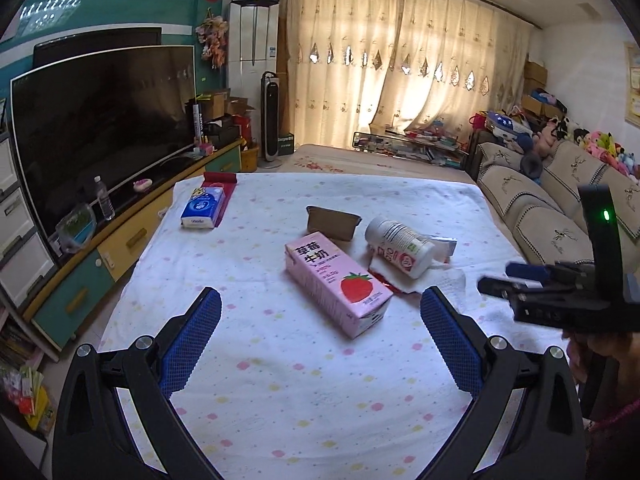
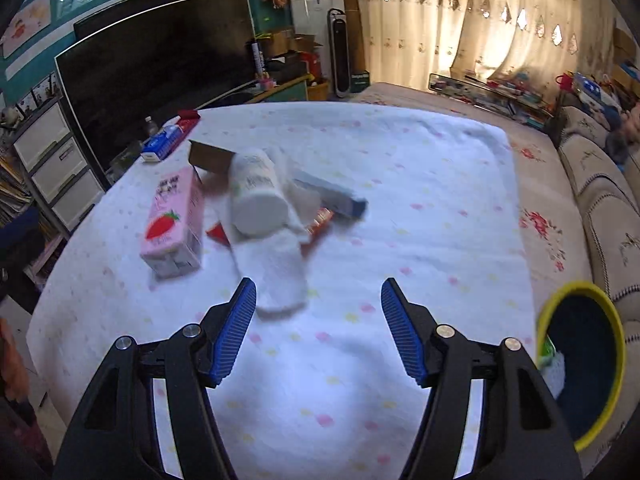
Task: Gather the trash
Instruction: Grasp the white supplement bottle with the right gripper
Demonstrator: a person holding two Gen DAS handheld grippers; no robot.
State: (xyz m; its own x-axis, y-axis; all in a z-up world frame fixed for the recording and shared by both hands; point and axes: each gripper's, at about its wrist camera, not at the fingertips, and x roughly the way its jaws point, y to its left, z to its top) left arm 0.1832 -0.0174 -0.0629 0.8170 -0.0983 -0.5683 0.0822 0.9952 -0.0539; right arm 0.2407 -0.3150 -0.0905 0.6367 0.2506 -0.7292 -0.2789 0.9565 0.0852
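Trash lies mid-table on a dotted white cloth: a pink strawberry milk carton (image 1: 336, 280) (image 2: 172, 224) on its side, a toppled white bottle (image 1: 400, 246) (image 2: 258, 196), crumpled white tissue (image 1: 436, 280) (image 2: 276, 264), a red wrapper (image 2: 320, 218), a blue wrapper (image 2: 340, 198) and a brown cardboard piece (image 1: 332, 222) (image 2: 208, 158). My left gripper (image 1: 320, 294) hovers wide open just short of the carton, holding nothing. My right gripper (image 2: 319, 286) (image 1: 504, 278) is open and empty, its left finger beside the tissue's near end.
A yellow-rimmed dark bin (image 2: 580, 292) stands off the table's right side with some scraps inside. A blue tissue pack (image 1: 202, 204) sits at the far left corner. A TV (image 1: 100, 120) on its cabinet lines the left, and a sofa (image 1: 552, 208) the right.
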